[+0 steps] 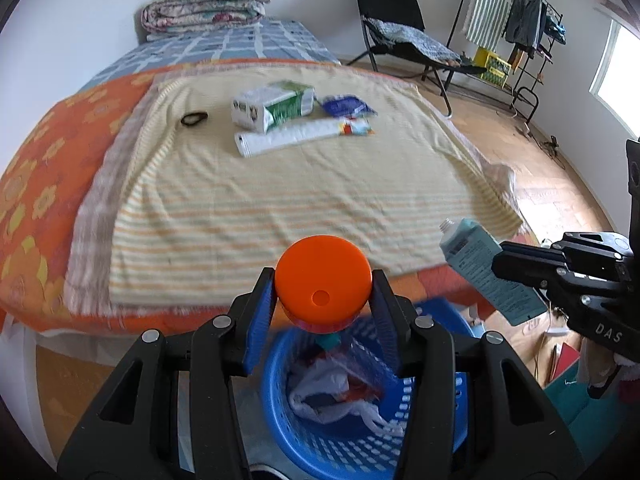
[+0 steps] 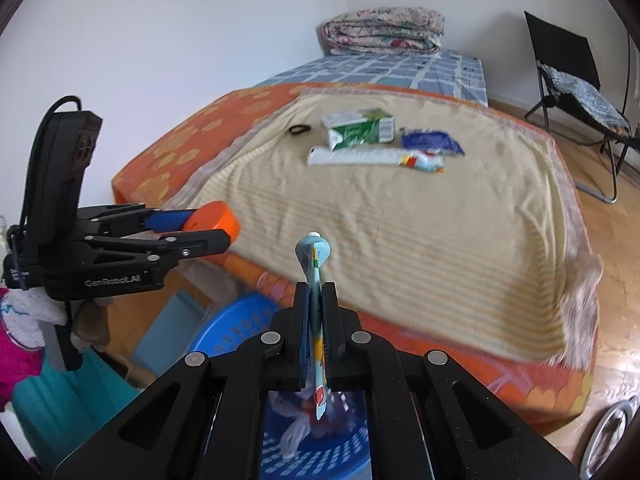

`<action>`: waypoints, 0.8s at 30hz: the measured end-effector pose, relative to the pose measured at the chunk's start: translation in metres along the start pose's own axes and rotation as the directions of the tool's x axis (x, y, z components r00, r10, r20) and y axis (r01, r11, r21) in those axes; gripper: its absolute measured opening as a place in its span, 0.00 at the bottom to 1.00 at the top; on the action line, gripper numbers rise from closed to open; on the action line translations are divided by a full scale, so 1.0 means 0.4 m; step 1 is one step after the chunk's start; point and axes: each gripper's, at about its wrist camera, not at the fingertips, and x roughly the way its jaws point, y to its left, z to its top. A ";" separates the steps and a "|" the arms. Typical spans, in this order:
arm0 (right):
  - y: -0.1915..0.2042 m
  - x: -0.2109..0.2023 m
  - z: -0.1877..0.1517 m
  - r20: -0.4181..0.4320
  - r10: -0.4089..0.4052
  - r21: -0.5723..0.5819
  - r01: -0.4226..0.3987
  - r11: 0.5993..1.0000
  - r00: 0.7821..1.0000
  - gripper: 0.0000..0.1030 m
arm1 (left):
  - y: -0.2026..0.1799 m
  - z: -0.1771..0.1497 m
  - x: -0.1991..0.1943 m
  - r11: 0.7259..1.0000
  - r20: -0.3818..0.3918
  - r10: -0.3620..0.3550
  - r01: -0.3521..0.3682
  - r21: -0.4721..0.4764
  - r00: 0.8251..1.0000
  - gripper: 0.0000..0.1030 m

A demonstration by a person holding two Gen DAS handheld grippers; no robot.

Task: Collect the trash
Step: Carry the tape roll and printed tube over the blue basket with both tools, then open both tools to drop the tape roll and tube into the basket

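Right wrist view: "GenRobot.AI" on left tool (image 2: 230,229), other print possibly illegible.

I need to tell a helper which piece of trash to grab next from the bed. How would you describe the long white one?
On the striped yellow blanket lies a cluster of three packages. The long white tube is the nearest of them, in front of the green-and-white carton. It alone is slender, with a colourful end.

left gripper (image 1: 323,300) fingers part-spread, gripping | right gripper (image 2: 316,312) fingers clamped
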 end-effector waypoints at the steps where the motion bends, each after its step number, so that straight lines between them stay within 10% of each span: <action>1: 0.007 0.002 -0.012 -0.008 0.003 -0.003 -0.003 1.000 1.000 0.04 | -0.004 -0.011 0.000 1.000 -0.005 0.000 0.000 0.003 1.000 0.46; 24: 0.021 0.030 -0.112 -0.095 0.014 0.033 -0.011 0.999 0.995 0.05 | -0.089 -0.139 0.060 0.998 -0.132 -0.010 0.018 0.063 0.991 0.46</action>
